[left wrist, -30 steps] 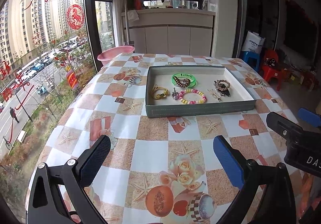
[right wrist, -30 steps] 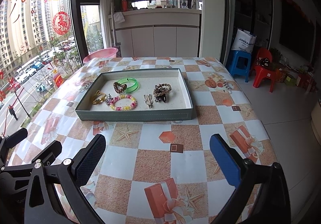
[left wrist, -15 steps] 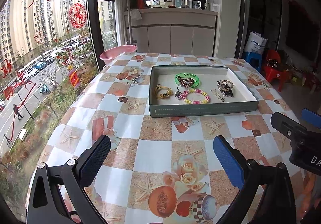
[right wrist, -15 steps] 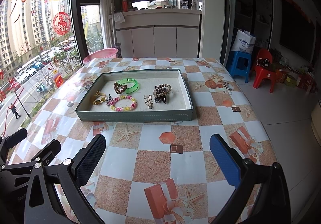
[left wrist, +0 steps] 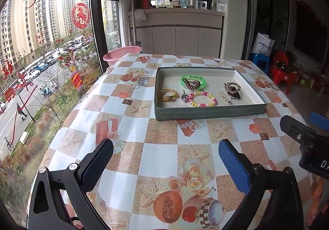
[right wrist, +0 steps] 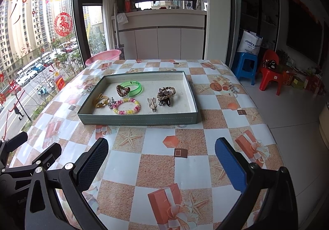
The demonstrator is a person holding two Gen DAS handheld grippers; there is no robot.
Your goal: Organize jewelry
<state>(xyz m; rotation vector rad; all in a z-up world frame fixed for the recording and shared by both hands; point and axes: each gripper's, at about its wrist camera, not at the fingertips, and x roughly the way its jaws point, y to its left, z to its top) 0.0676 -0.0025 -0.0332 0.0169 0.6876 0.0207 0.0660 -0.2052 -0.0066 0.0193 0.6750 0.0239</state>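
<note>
Nearest me, both grippers hang above the checked tablecloth (right wrist: 156, 168) with nothing in them: the left gripper (left wrist: 165, 165) has its jaws wide apart, and so does the right gripper (right wrist: 161, 163). Farther along sits the tray (right wrist: 139, 120), well clear of both. Every piece I can see already lies in it: a yellow cord (right wrist: 101, 101), a beaded bracelet (right wrist: 127, 106), a green bangle (right wrist: 133, 88) with a coiled tie (right wrist: 123, 90) on it, a clip (right wrist: 152, 104) and a braided band (right wrist: 166, 93). Gathering looks done; any sorting within the tray seems left. Beyond the table, a pink basin (right wrist: 103, 58).
</note>
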